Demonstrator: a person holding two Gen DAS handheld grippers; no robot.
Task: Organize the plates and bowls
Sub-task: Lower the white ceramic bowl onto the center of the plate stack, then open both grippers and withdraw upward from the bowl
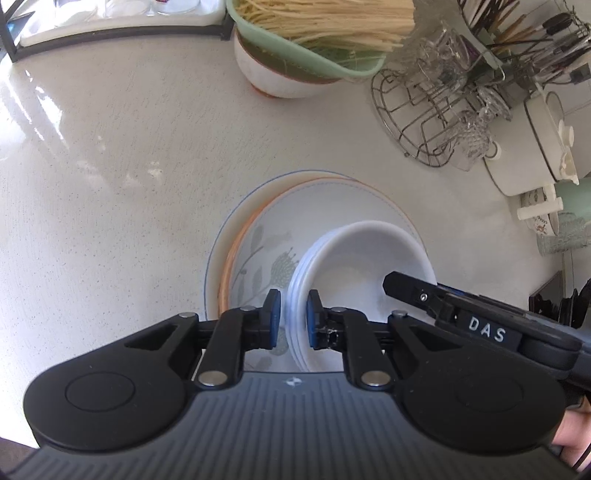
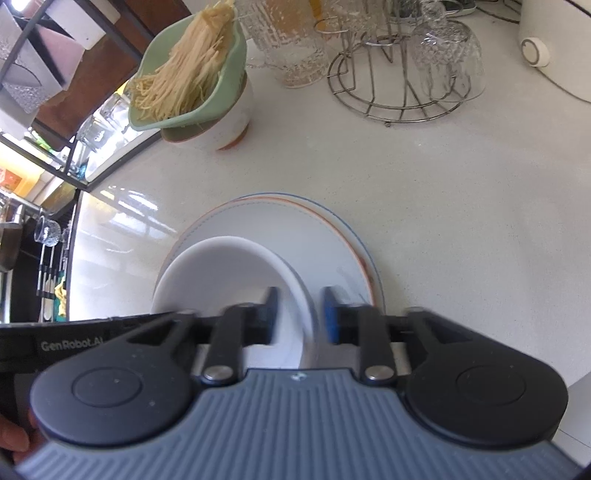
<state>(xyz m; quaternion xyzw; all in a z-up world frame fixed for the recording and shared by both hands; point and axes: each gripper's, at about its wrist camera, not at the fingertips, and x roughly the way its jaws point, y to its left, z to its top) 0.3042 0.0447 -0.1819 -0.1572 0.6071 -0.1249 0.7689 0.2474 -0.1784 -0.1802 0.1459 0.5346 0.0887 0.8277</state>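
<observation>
A stack of white bowls (image 1: 354,266) sits on a stack of plates (image 1: 266,236) with orange and blue rims and a leaf print, on the pale counter. My left gripper (image 1: 293,319) straddles the left rim of the bowl stack; its blue pads sit on either side of the rim with small gaps showing. My right gripper (image 2: 299,314) straddles the right rim of the bowl stack (image 2: 229,273), its jaws wider apart, above the plates (image 2: 332,229). The right gripper also shows in the left wrist view (image 1: 406,288) over the bowls.
A green colander of noodles (image 1: 317,26) rests on a white bowl (image 1: 280,77) at the back. A wire rack with glasses (image 1: 436,110) and a white pot (image 1: 528,140) stand at the right. A black shelf frame (image 1: 110,33) lies back left.
</observation>
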